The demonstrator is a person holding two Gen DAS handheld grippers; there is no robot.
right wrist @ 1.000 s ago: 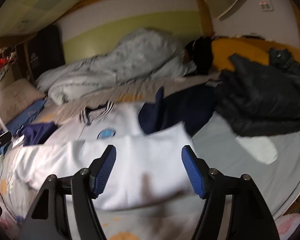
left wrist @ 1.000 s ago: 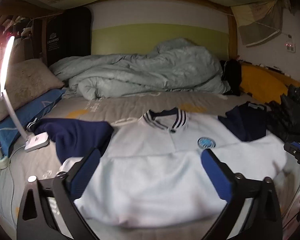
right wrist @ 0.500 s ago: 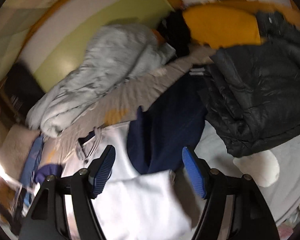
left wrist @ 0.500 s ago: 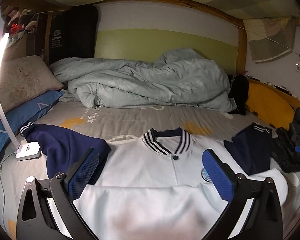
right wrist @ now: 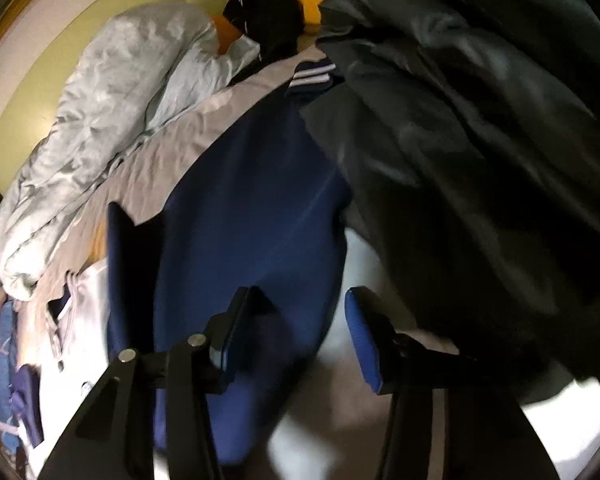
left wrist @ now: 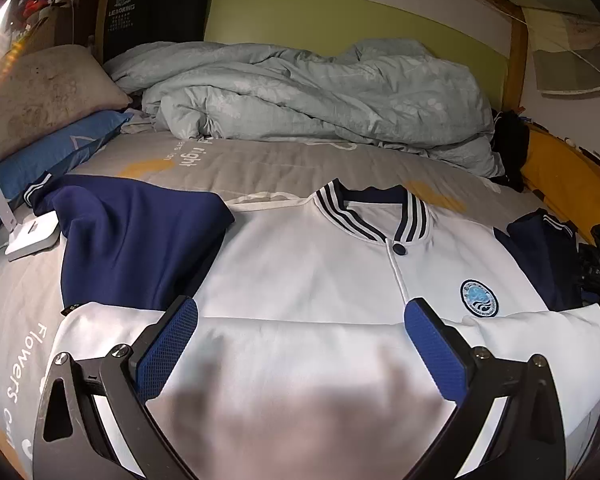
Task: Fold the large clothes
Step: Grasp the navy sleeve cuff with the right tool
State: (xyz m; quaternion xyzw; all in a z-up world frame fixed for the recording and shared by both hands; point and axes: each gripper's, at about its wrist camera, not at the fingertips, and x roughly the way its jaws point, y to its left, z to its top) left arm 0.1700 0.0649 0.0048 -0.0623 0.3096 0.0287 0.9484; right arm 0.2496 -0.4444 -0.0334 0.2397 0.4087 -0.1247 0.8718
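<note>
A white jacket (left wrist: 312,272) with navy sleeves, a striped collar and a round blue badge lies front up on the bed, its hem folded up over the body. My left gripper (left wrist: 300,340) hovers open just above that folded lower part, nothing between its fingers. The left navy sleeve (left wrist: 132,248) lies bent beside the body. In the blurred right wrist view, my right gripper (right wrist: 300,336) points down over the other navy sleeve (right wrist: 252,208). Its jaws are closing with sleeve cloth in the gap, and the pads still stand apart.
A crumpled pale green duvet (left wrist: 320,96) fills the back of the bed. Pillows (left wrist: 40,96) and a white lamp base (left wrist: 32,236) sit at the left. A black puffy jacket (right wrist: 480,140) lies right against the sleeve, with a yellow cushion (left wrist: 568,184) behind it.
My left gripper came lower and closer to the jacket. My right gripper swung right from the white body onto the navy sleeve, rolled, and its jaws narrowed.
</note>
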